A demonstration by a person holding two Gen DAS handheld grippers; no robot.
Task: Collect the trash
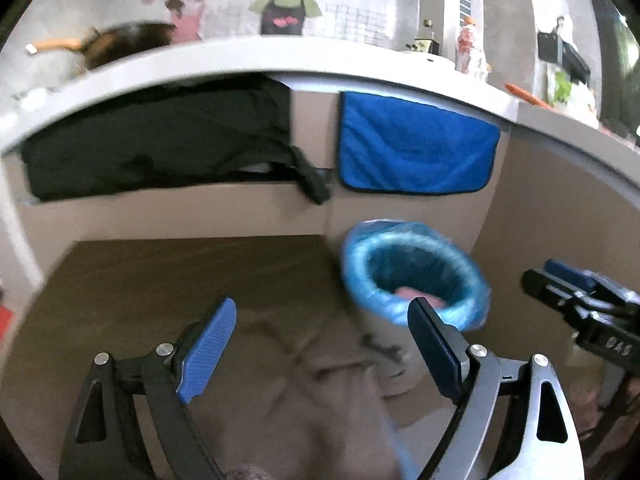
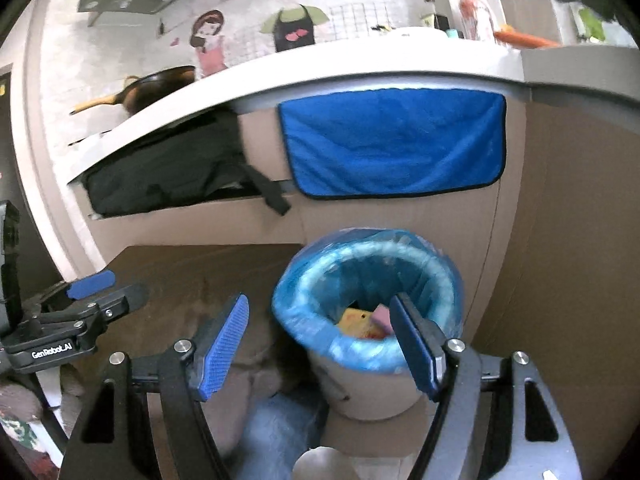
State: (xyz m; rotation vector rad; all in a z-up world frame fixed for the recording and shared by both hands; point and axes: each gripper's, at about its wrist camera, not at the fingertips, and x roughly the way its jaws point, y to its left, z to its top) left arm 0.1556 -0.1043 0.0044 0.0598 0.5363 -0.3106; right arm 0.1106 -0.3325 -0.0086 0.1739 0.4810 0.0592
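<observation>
Blue plastic liner covers the rim of the round beige trash bin [image 2: 362,380], which stands just ahead of the right gripper [image 2: 324,344]. Only the right wrist view shows a yellow wrapper [image 2: 352,322] and a pink piece [image 2: 380,314] inside. In the left wrist view the bin is ahead-right of the left gripper [image 1: 320,344]. Both grippers point forward and slightly down, fingers wide apart, holding nothing.

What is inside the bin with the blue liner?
Inside the bin, a yellow item and a pink item show. The right gripper's finger and the near rim cover the rest.
</observation>
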